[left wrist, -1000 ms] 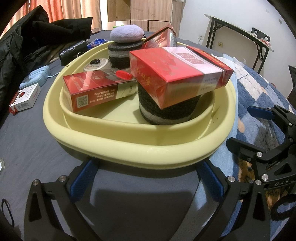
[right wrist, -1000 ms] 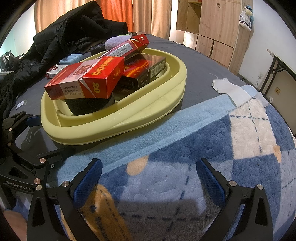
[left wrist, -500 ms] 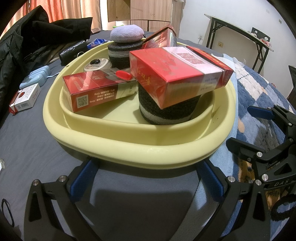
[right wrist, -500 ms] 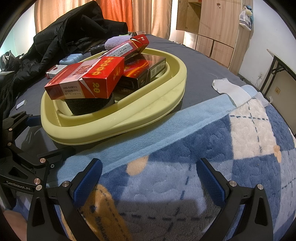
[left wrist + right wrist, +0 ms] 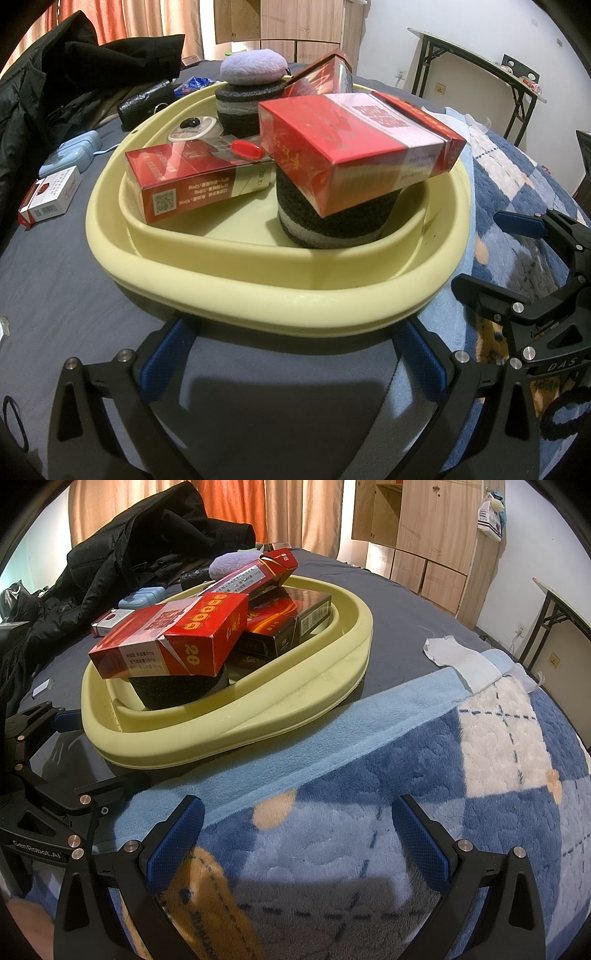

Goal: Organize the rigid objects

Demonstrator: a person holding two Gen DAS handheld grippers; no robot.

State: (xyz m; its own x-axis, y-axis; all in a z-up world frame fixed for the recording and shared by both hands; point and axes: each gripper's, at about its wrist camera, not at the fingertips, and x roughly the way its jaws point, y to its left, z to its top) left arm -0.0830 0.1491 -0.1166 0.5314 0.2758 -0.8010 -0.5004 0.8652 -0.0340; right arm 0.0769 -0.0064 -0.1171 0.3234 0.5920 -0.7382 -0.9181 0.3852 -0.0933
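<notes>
Hovering with the left gripper (image 5: 291,354) spread wide and empty, just short of the near rim of the pale yellow oval plastic basin (image 5: 258,295), low over the dark grey bed sheet (image 5: 55,280). Hanging likewise with the right gripper (image 5: 295,838), fingers spread and holding nothing, above the blue-and-white checked fleece blanket (image 5: 369,775), off to the basin's side. Sitting inside the basin: a large red cardboard carton (image 5: 354,147) balancing tilted on a dark grey striped foam roll (image 5: 332,218), a longer red carton (image 5: 192,181) leaning on the inner wall, a second foam roll capped by a lilac fabric pad (image 5: 255,68), a small white round device (image 5: 192,127), and, in the right wrist view, a black-and-red box (image 5: 291,616). Lying outside on the sheet, well apart from the basin, a small white-and-red cigarette pack (image 5: 51,195), probably the piece not yet gathered. Judging these cartons light, stiff and thin-walled, with glossy wrap likely slippery; pinching across the two broad faces near the middle, gently, to avoid crushing. Risking a topple of the balanced carton if nudging the foam roll.
</notes>
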